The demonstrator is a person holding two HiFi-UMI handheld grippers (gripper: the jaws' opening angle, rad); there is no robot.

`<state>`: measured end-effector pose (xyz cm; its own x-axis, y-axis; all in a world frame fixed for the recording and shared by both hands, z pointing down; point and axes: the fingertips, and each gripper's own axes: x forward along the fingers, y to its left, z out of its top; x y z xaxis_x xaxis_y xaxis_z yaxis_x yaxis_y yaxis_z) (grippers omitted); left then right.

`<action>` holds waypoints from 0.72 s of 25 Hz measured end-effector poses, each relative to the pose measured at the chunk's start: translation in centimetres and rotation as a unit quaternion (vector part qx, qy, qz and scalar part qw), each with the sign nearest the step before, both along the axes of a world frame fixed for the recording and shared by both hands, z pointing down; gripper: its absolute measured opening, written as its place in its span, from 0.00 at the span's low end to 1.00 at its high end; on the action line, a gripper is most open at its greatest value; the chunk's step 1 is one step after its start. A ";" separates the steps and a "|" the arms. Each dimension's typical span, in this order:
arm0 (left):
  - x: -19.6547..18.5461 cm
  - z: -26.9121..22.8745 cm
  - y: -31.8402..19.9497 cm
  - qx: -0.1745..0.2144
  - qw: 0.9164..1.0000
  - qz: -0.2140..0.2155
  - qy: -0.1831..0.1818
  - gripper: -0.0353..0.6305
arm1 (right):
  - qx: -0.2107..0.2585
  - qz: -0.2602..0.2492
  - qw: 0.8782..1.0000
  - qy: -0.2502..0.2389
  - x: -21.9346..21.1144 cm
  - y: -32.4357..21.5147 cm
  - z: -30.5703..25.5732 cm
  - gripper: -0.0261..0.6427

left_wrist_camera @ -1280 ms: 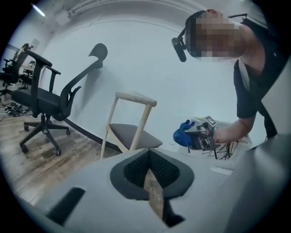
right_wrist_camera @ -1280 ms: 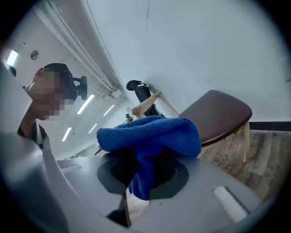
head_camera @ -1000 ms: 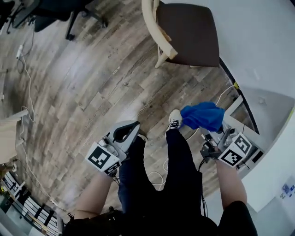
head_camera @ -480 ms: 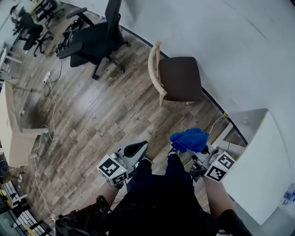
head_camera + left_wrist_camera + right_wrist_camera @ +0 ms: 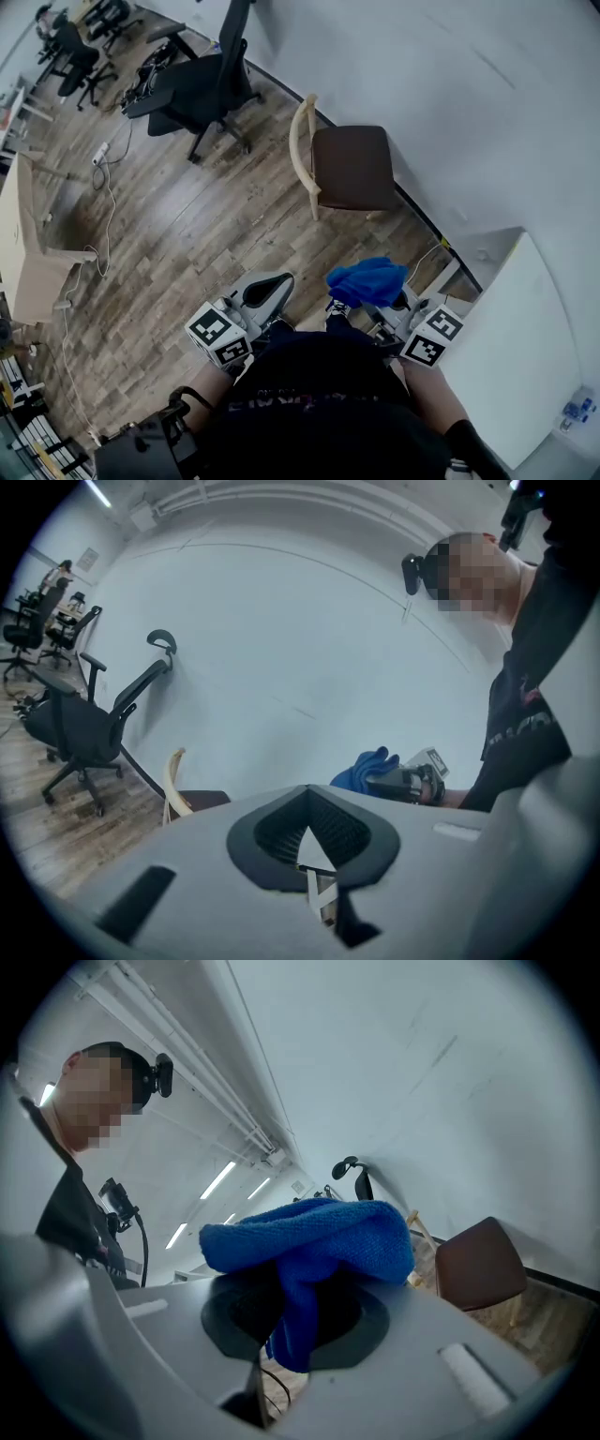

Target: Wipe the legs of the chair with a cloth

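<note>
Holding a blue cloth (image 5: 366, 279) in our right gripper (image 5: 382, 302), jaws clamped on it. In the right gripper view the cloth bunches over the jaws and one fold hangs down between them. Our left gripper (image 5: 262, 289) has its jaws together at the tips, with nothing between them, and it sits just beside our left knee. Both grippers are low in front of our body, above the wooden floor (image 5: 169, 234).

The chair (image 5: 352, 167) we need has a brown seat and a pale wood frame. It stands against the white wall (image 5: 422, 75), well apart from both grippers. One pale front leg (image 5: 312, 208) shows under the seat; the other legs are mostly hidden from the head view. The cloth touches no part of the chair.

A black office chair (image 5: 202, 84) stands to the left of it along the same wall. A white counter (image 5: 506, 347) is on our right.
</note>
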<state>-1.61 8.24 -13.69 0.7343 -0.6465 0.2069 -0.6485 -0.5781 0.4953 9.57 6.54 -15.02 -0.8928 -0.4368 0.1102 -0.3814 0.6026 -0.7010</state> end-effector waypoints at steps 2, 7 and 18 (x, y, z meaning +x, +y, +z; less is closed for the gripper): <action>0.6 -0.2 -0.1 -0.004 1.000 -0.019 0.009 0.05 | -0.006 -0.021 1.000 0.000 0.1 0.0 0.2 0.14; 0.8 0.5 0.6 -0.009 0.998 -0.066 0.005 0.05 | -0.018 -0.070 0.997 -0.003 -0.2 0.1 1.0 0.14; -3.2 -0.9 5.6 0.007 0.997 -0.074 0.007 0.05 | -0.007 -0.069 0.998 0.006 -4.0 4.4 -0.4 0.14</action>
